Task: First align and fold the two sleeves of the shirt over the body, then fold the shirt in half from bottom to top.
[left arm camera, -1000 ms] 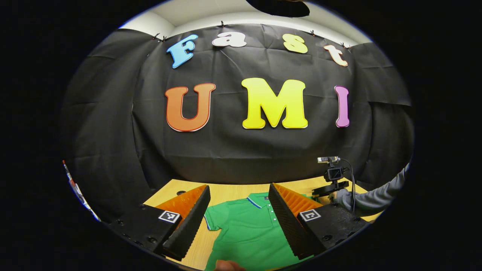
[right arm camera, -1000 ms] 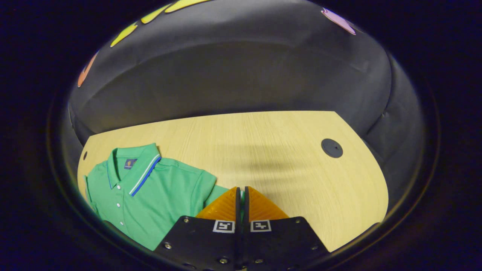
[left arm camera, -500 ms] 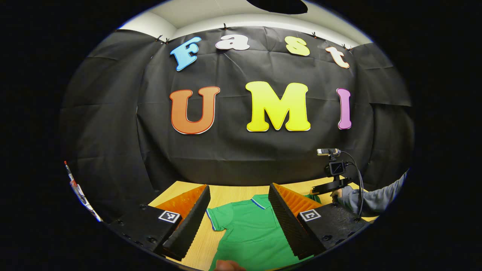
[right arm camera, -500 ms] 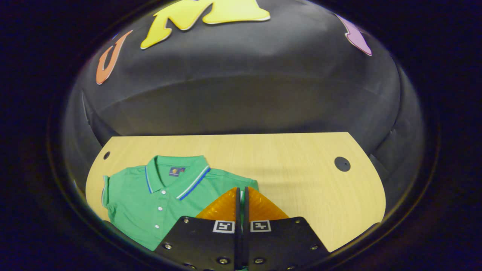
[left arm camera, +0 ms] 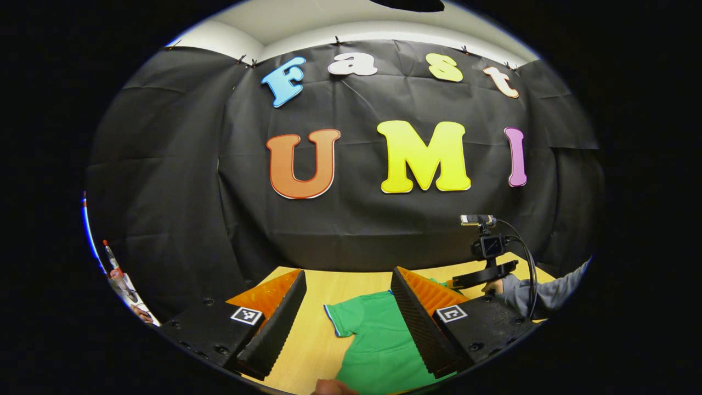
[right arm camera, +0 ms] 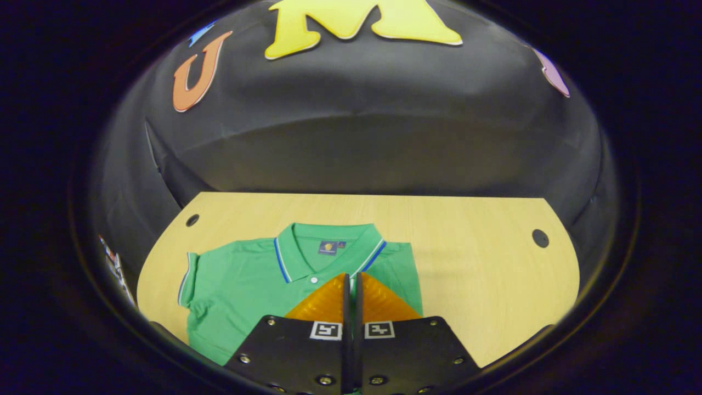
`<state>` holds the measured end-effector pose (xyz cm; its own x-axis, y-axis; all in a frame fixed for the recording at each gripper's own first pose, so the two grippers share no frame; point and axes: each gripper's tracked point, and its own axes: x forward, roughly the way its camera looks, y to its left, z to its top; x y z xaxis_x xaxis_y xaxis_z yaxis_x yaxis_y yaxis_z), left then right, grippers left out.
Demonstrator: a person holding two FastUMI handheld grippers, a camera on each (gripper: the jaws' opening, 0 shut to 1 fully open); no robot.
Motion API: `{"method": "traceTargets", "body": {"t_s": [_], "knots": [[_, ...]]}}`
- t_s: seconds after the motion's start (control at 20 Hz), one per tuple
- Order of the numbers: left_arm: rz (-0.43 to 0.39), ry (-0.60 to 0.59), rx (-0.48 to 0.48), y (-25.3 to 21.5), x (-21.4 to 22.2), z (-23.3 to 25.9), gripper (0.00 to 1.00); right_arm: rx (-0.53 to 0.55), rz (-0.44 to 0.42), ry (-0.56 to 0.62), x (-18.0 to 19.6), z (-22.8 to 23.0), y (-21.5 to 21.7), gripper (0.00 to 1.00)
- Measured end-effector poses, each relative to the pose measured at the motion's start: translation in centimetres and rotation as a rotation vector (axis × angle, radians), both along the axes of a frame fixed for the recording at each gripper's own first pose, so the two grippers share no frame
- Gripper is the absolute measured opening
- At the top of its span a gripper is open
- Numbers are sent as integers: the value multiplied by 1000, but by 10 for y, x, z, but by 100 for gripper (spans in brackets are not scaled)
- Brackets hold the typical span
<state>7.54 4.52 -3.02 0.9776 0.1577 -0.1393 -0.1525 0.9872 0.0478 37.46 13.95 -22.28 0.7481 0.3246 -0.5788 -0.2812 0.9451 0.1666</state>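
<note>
Your right gripper (right arm camera: 351,282) has its fingers pressed together on a thin strip of the green polo shirt (right arm camera: 247,285), pinching the right sleeve over the body just below the collar. The shirt lies face up on the light wooden table (right arm camera: 471,263), left sleeve spread flat. Your left gripper (left arm camera: 346,307) hovers above the shirt's left side with its fingers spread wide, holding nothing.

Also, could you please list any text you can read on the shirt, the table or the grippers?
Neck label of the shirt: too small to read.
Square markers on the right gripper and the left gripper: black-and-white patterns, no words.
No other writing can be read on these.
</note>
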Motion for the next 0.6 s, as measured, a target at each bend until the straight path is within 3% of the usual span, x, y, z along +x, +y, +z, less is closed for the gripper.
{"method": "traceTargets", "body": {"t_s": [0.15,0.25,0.3,0.4,0.6], "knots": [[20,-6,10,9,-8,4,99,-38,1,35,0,-19,11,1],[30,-5,11,13,-12,5,99,-44,21,128,-13,-42,17,5],[35,-3,11,15,-13,5,99,-40,32,143,-11,-59,24,33],[39,-14,25,17,-16,10,99,-47,1,86,-10,-50,17,90],[30,-39,31,20,-17,18,99,-51,-22,-47,-9,-4,4,90]]}}
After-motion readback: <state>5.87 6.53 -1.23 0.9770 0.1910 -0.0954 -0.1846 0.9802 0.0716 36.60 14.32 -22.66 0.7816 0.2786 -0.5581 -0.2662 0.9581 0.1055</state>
